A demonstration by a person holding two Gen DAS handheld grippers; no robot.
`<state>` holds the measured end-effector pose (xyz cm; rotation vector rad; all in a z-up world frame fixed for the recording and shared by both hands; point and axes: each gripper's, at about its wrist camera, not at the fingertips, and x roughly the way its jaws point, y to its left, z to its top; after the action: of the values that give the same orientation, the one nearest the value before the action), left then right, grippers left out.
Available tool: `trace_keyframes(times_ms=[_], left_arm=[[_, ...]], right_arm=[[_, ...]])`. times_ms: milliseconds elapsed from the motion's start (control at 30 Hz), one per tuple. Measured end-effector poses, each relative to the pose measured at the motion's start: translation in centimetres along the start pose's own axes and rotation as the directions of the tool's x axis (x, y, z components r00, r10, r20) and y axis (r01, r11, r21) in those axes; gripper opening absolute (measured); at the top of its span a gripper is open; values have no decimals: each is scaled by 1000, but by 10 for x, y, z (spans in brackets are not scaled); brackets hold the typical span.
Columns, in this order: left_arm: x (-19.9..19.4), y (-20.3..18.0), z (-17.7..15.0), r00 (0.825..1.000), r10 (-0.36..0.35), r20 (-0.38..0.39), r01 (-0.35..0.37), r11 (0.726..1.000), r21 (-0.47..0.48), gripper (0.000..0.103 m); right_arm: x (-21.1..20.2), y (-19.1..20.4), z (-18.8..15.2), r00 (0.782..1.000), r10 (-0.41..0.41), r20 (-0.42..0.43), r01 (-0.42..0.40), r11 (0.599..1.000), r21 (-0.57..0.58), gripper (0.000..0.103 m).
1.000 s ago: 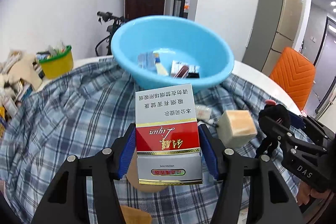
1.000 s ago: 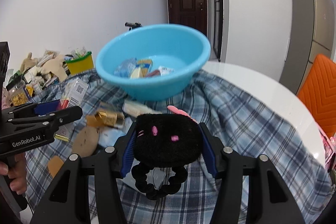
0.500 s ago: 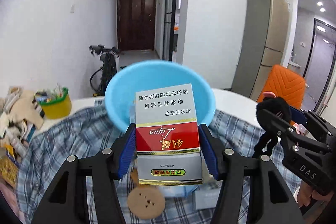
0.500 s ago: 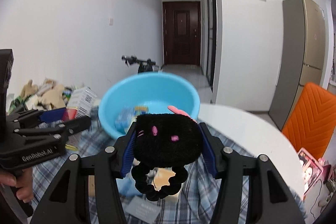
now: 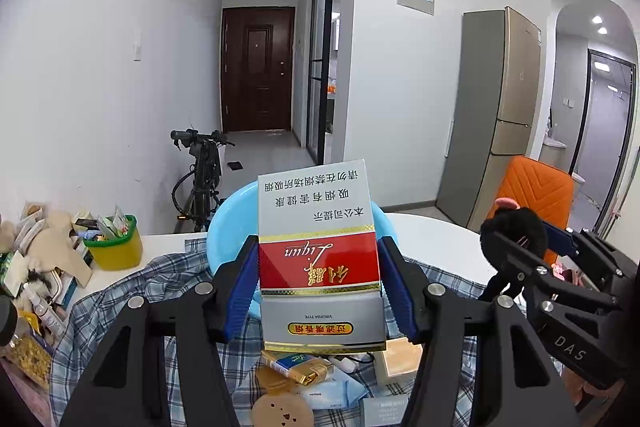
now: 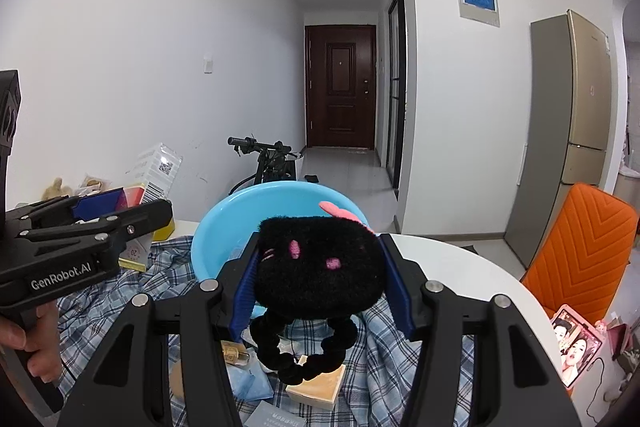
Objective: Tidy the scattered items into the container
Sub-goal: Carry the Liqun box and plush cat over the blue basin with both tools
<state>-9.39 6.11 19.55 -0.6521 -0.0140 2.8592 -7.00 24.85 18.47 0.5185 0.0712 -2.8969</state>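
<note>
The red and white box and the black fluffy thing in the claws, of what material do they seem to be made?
The red and white box: probably glossy printed cardboard, judging by its sharp folded edges, gold foil bands and slight sheen. The black fluffy thing: seemingly plush fabric on an elastic loop, with a matte, fuzzy pile, small pink stitched marks and a ruffled black ring hanging below.

one basin, one carton, two claws
</note>
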Motion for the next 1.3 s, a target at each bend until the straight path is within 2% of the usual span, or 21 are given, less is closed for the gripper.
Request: trace_keyframes(times_ms=[433, 567, 733, 833, 1000, 1100, 1300], left_arm=[[-1, 6, -1, 999, -31, 8, 32, 999, -18, 61], [9, 7, -1, 1000, -4, 15, 4, 1000, -9, 61], [25, 6, 1, 999, 35, 30, -36, 999, 16, 61], [34, 8, 6, 999, 30, 43, -30, 1000, 4, 61], [62, 18, 14, 996, 61, 65, -60, 998, -22, 61], [85, 26, 18, 999, 39, 35, -38, 998, -42, 61], [129, 35, 24, 998, 64, 15, -63, 997, -39, 61]], right_arm=[[4, 0, 3, 1000, 11, 28, -10, 1000, -9, 54], [10, -1, 2, 999, 32, 22, -32, 999, 0, 54], [26, -2, 3, 1000, 18, 24, -17, 1000, -6, 54], [35, -7, 7, 999, 33, 25, -33, 999, -2, 54], [51, -9, 15, 999, 22, 44, -21, 1000, -22, 54], [60, -9, 18, 993, 82, 82, -78, 996, -46, 54], [100, -12, 26, 998, 29, 47, -28, 999, -21, 54]])
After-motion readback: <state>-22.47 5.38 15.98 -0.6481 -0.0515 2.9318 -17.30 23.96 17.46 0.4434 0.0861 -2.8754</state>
